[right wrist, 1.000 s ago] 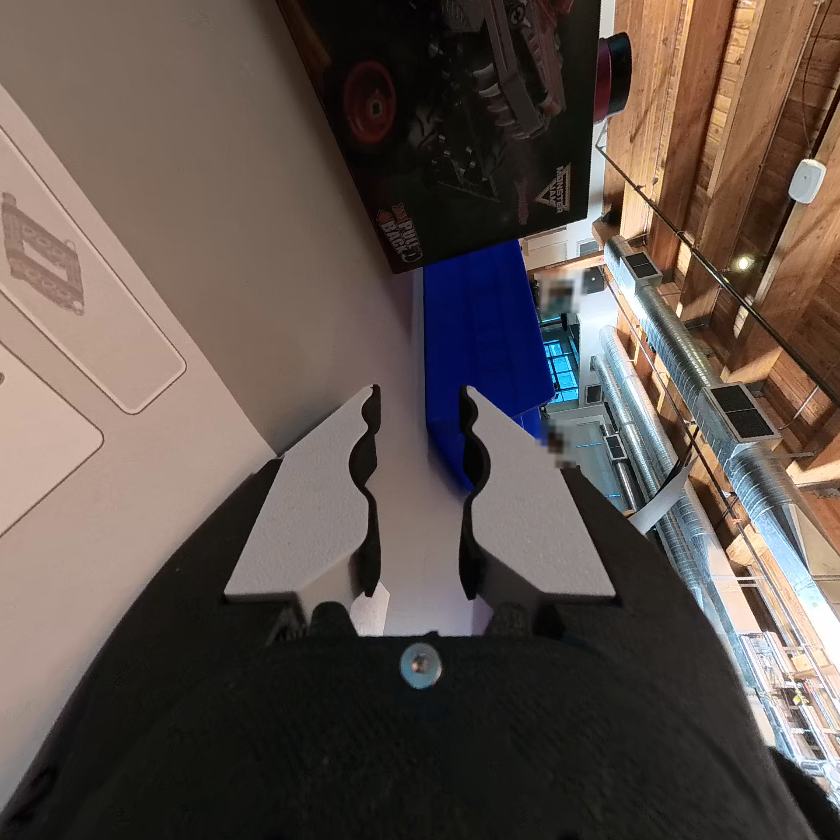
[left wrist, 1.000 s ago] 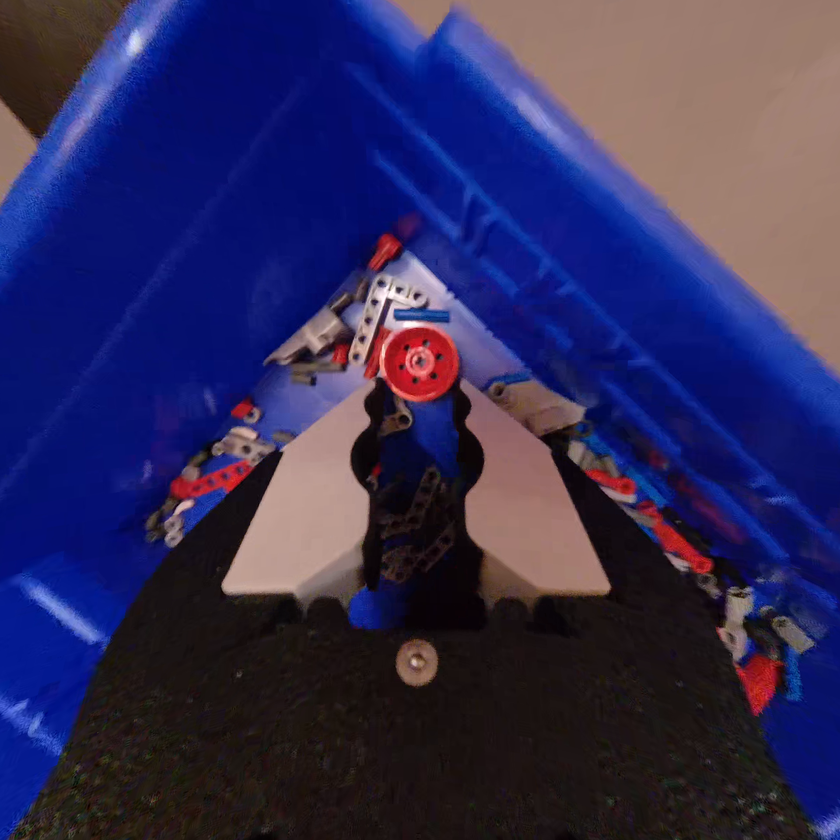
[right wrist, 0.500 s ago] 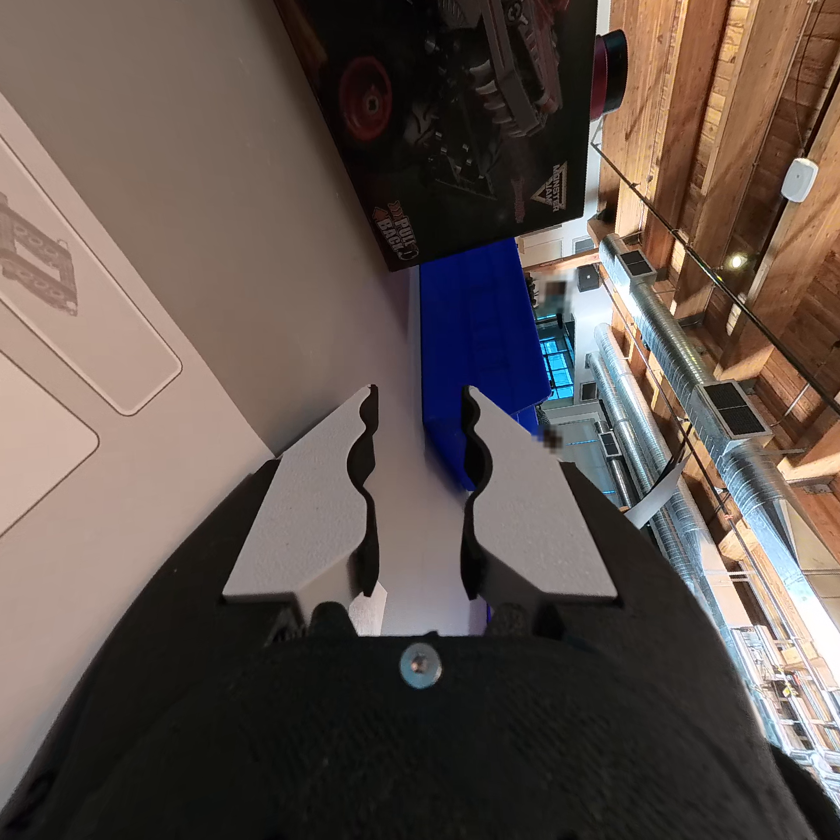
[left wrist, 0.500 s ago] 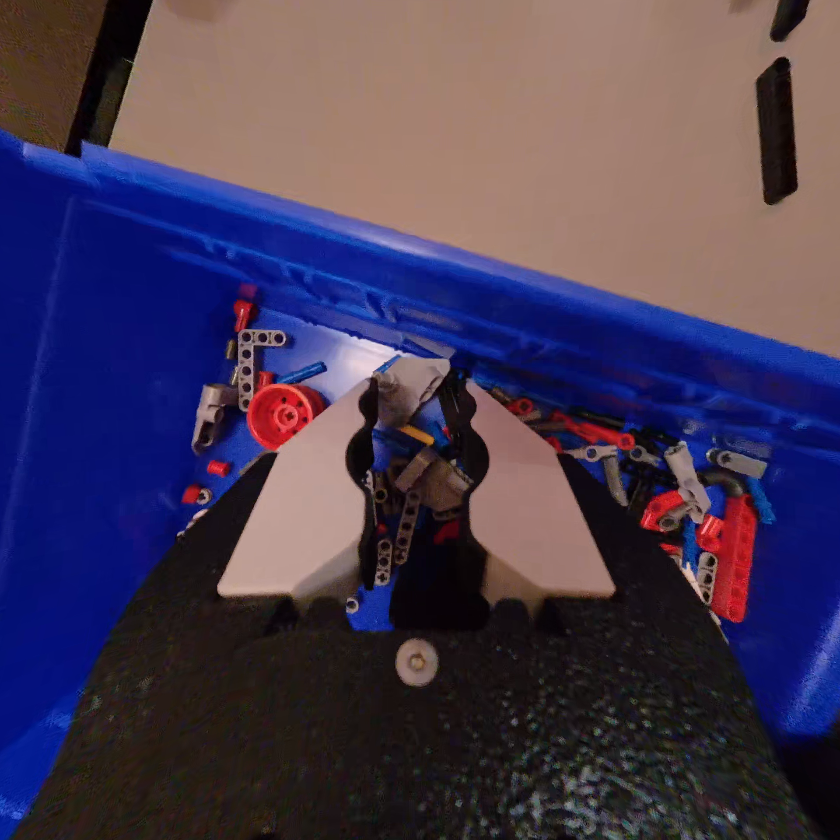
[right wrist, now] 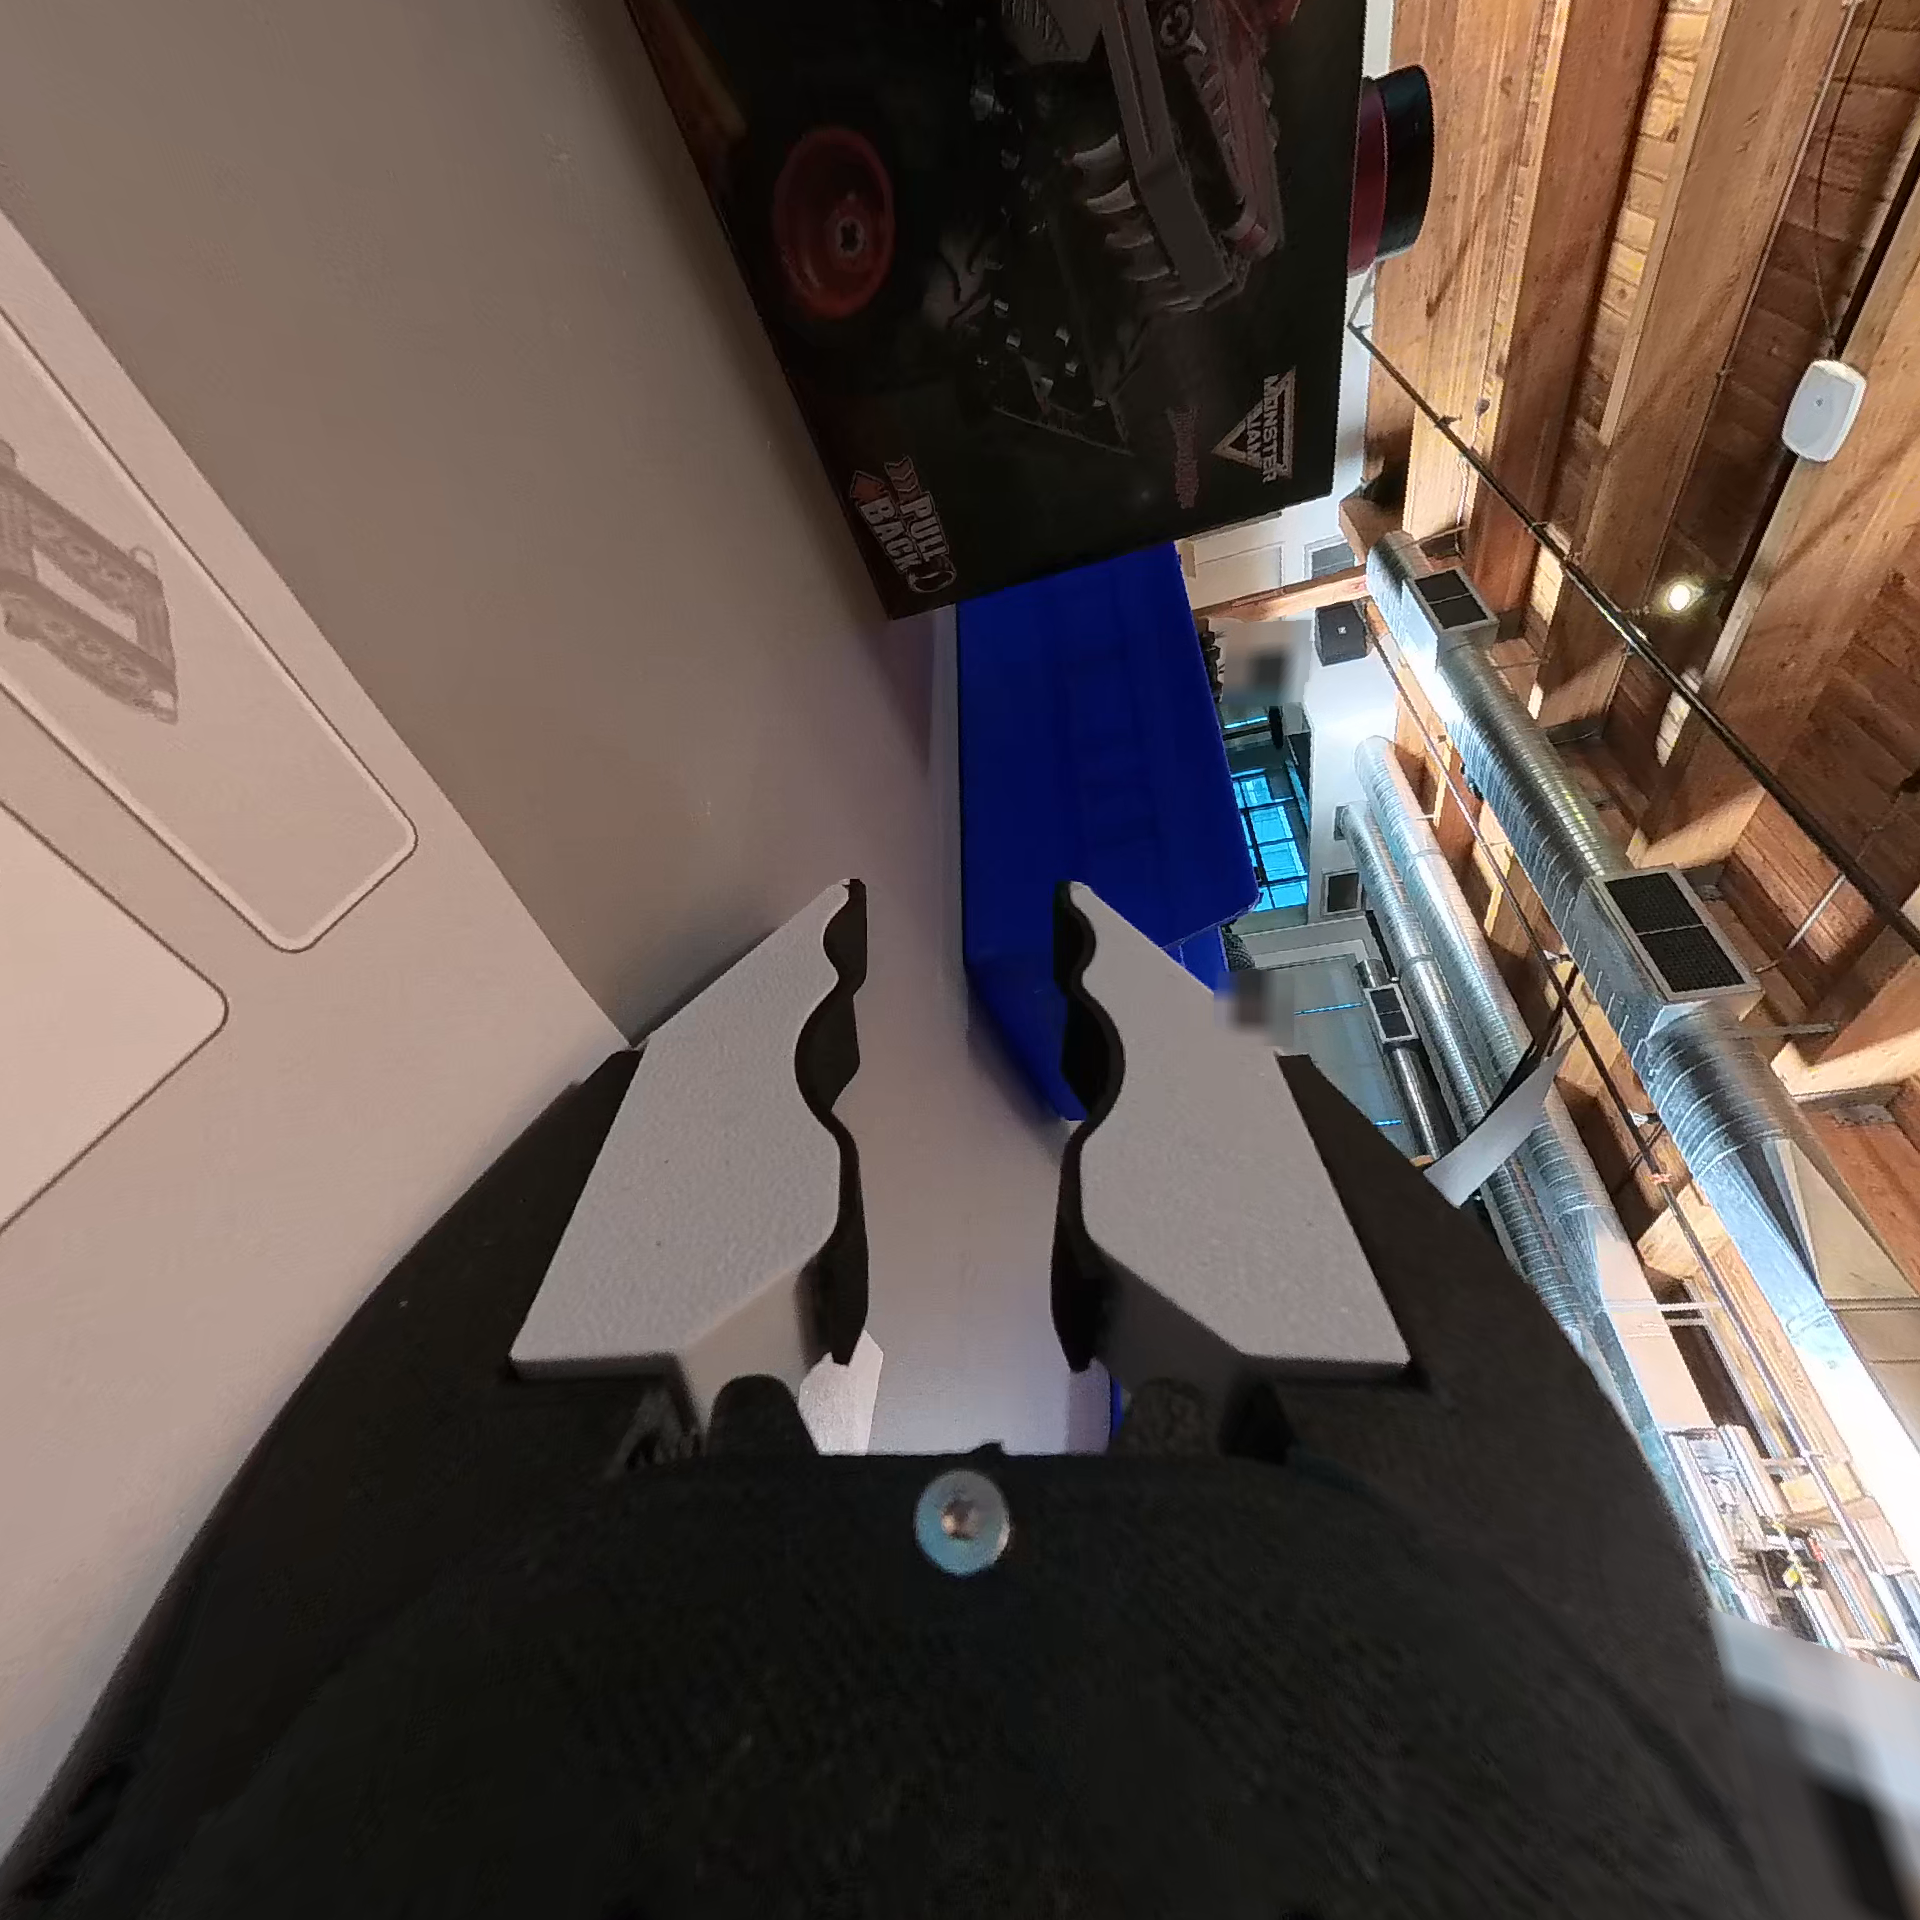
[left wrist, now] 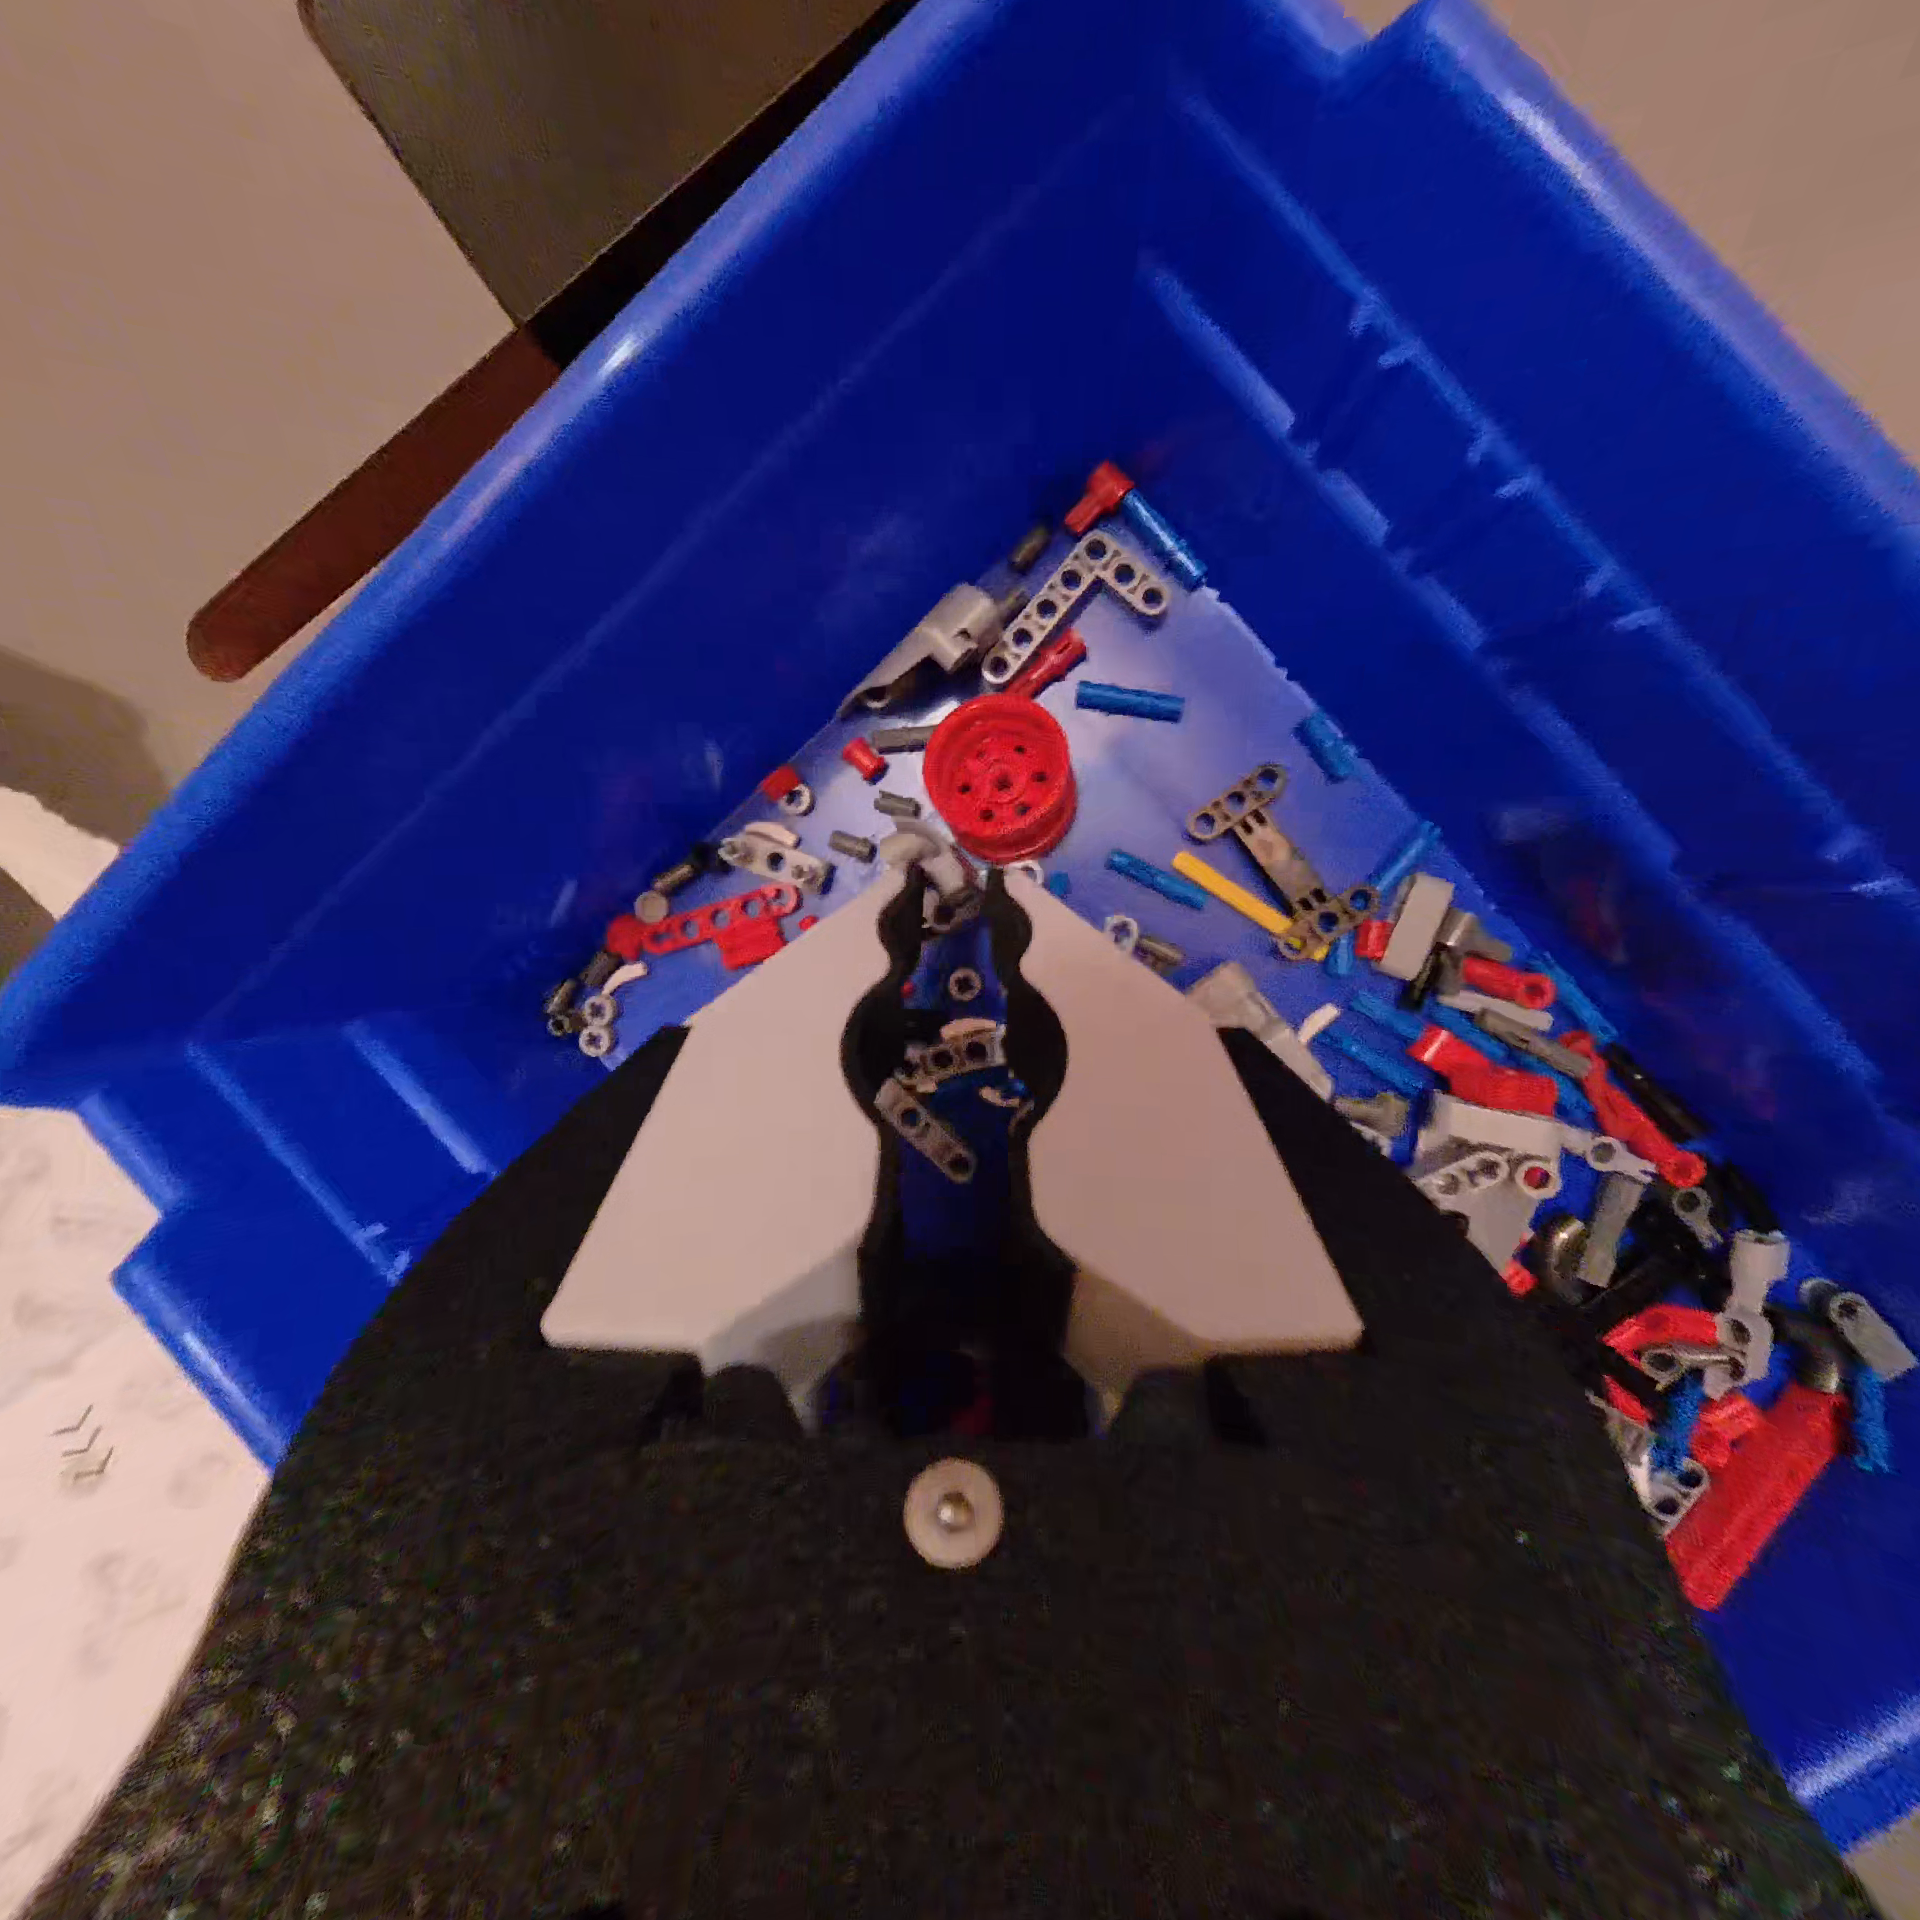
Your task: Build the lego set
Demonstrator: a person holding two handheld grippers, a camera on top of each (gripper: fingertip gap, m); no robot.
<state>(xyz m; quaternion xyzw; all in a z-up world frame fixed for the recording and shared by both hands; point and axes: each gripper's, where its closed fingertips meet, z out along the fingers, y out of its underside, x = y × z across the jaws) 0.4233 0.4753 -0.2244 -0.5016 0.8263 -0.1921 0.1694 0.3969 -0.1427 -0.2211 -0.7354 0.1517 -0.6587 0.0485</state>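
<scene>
My left hand-held gripper [left wrist: 951, 883] is now nipped onto a small grey connector [left wrist: 935, 871] at its tips, where half a second ago it hung slack over the heap. I take that as the pick made. Just beyond lies the red wheel [left wrist: 997, 777], loose among the pieces in the blue bin [left wrist: 727, 436]. My right hand-held gripper [right wrist: 958, 899] stays parted and empty above the bench [right wrist: 468, 416].
</scene>
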